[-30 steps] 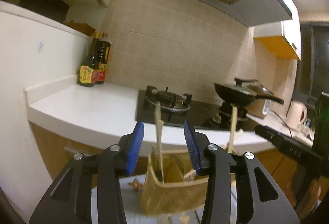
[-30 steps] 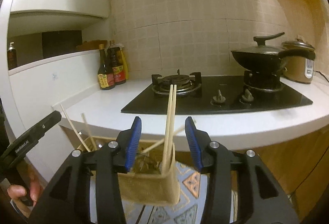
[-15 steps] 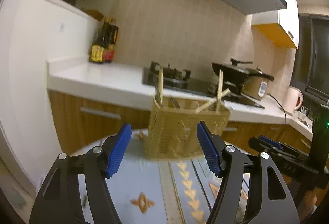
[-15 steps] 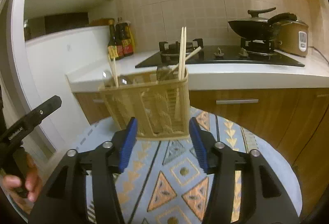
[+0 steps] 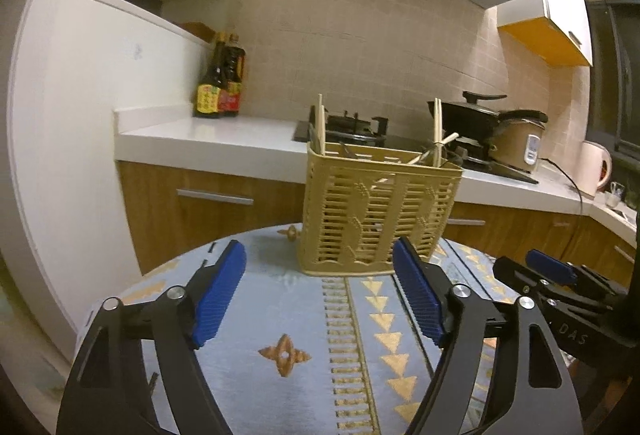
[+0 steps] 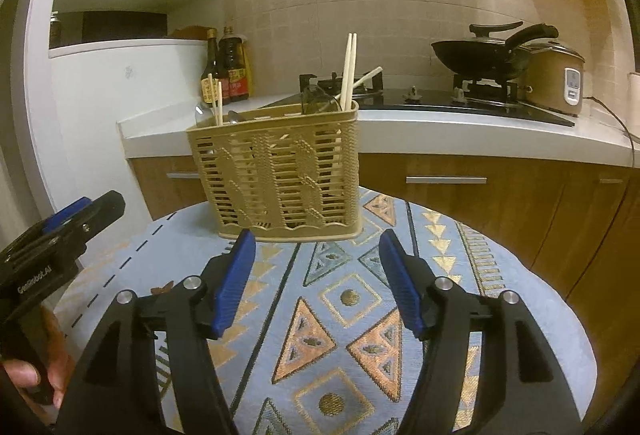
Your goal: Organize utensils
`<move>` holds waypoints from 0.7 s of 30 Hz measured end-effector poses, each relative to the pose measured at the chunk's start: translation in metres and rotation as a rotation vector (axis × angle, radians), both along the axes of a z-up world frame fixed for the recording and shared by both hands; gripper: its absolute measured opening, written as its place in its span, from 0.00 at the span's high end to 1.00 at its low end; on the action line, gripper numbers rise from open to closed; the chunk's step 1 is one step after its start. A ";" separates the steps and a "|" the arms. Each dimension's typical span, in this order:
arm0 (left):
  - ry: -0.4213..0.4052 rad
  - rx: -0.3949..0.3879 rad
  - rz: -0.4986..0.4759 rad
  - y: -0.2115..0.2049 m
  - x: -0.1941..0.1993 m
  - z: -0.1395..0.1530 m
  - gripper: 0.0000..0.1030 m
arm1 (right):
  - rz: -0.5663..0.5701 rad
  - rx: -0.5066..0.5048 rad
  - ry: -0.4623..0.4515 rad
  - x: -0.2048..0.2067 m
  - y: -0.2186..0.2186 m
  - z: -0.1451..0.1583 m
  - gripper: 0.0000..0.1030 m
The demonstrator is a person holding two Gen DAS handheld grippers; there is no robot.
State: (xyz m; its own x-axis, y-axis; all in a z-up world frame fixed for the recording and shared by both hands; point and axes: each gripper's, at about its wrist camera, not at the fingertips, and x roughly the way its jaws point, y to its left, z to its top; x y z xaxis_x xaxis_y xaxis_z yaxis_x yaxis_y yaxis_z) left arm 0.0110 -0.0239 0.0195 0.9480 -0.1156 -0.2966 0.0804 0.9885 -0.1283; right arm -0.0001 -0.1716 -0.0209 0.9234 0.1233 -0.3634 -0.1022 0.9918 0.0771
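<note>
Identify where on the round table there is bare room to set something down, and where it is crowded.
Free: the patterned cloth between the utensil basket and both open grippers, left and right, plus the cloth to the basket's sides. Crowded: inside the basket, packed with chopsticks and spoons.

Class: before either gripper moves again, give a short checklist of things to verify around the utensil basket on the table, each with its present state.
1. Utensil basket upright on the patterned tablecloth: ok.
2. Left gripper open, jaws just opening, nothing between: ok.
3. Right gripper open, jaws just opening, empty: ok.
4. Chopsticks in the basket: ok.
5. Spoon in the basket: ok.
6. Utensils sorted by compartment: cannot tell.
</note>
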 end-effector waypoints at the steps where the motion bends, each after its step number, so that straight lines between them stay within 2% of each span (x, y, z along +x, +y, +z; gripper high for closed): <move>1: -0.006 -0.001 0.011 -0.001 0.000 -0.003 0.26 | -0.003 -0.006 0.002 0.000 0.000 -0.002 0.41; 4: -0.004 0.011 0.021 -0.003 0.000 -0.007 0.24 | 0.000 -0.025 0.023 0.004 0.002 -0.007 0.41; 8: -0.064 0.076 0.074 -0.006 -0.006 -0.006 0.15 | -0.021 -0.006 0.022 0.005 -0.004 -0.007 0.41; 12: -0.051 0.054 0.084 0.002 -0.004 -0.005 0.13 | -0.040 0.010 0.031 0.008 -0.009 -0.008 0.41; 15: -0.052 0.065 0.100 0.002 -0.004 -0.006 0.13 | -0.042 -0.001 0.037 0.009 -0.008 -0.009 0.40; 18: -0.041 0.099 0.098 -0.003 -0.002 -0.008 0.13 | -0.035 -0.014 0.041 0.010 -0.005 -0.010 0.31; 21: -0.026 0.133 0.088 -0.009 0.000 -0.009 0.13 | -0.029 -0.028 0.045 0.011 -0.002 -0.011 0.30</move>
